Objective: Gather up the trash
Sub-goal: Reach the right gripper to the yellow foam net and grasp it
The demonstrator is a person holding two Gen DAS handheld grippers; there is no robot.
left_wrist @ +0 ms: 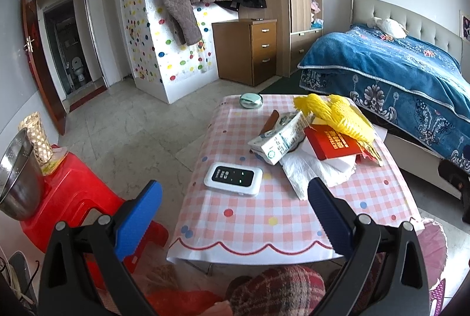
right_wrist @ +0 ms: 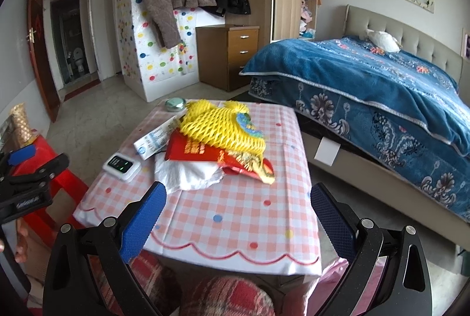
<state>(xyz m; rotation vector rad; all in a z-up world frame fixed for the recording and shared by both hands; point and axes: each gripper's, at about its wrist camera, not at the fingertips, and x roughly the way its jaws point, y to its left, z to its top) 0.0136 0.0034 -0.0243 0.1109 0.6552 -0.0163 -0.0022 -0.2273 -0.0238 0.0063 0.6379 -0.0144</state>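
We hold both grippers above the near edge of the small surface (left_wrist: 264, 216), which is draped in a pink checked cloth with coloured dots. Our left gripper (left_wrist: 235, 195) has its blue fingers spread wide apart with nothing between them, and our right gripper (right_wrist: 238, 198) is the same: fingers wide, empty.

The trash sits in a heap on the far half of the surface. A yellow foam fruit net (right_wrist: 223, 126) lies on top, resting over a red booklet (left_wrist: 332, 142) and a crinkled red and gold wrapper (right_wrist: 249, 163). A white milk carton (left_wrist: 282, 136) lies on its side, leaning against the left of the heap, and crumpled white tissue (left_wrist: 311, 169) spreads under it all, nearest to us.

Just left of the tissue lies a white pocket router (left_wrist: 233, 177) with a lit dark screen. A round green tin (left_wrist: 250, 100) stands at the far edge.

To the left of the surface, a red plastic stool (left_wrist: 73, 192) carries a steel bowl (left_wrist: 17, 177). A bed with a blue blanket (right_wrist: 382, 86) is on the right.
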